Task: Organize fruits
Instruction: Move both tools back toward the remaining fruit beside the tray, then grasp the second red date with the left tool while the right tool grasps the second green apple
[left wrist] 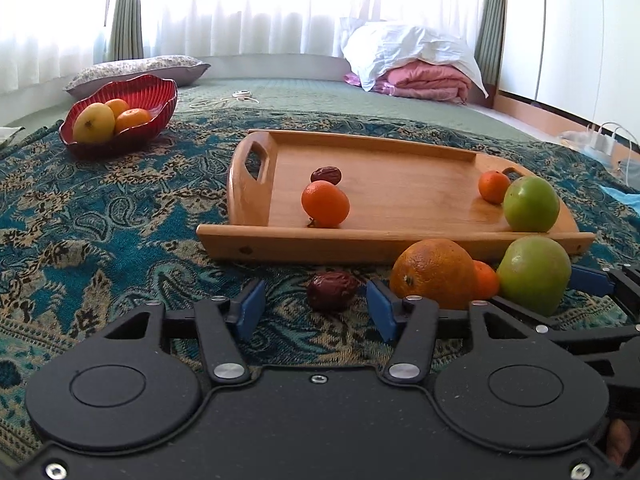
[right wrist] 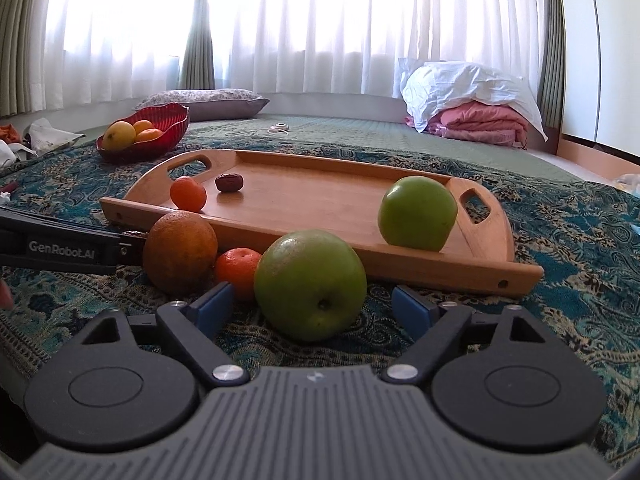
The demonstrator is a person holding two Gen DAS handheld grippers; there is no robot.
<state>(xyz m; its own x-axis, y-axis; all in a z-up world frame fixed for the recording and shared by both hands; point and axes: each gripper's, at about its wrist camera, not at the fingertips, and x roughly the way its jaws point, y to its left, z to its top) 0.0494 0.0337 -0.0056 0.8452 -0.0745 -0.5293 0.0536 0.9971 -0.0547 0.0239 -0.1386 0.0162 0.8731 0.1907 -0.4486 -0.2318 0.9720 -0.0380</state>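
Note:
A wooden tray lies on the patterned bedspread. On it are a small orange, a red date, a green apple and another small orange. In front of the tray lie a second date, a large orange, a small mandarin and a green apple. My left gripper is open, its fingers either side of the date. My right gripper is open around the near apple.
A red bowl holding a yellow fruit and oranges stands at the far left. Pillows and folded pink bedding lie at the back by the curtains. A white cable lies on the green mattress.

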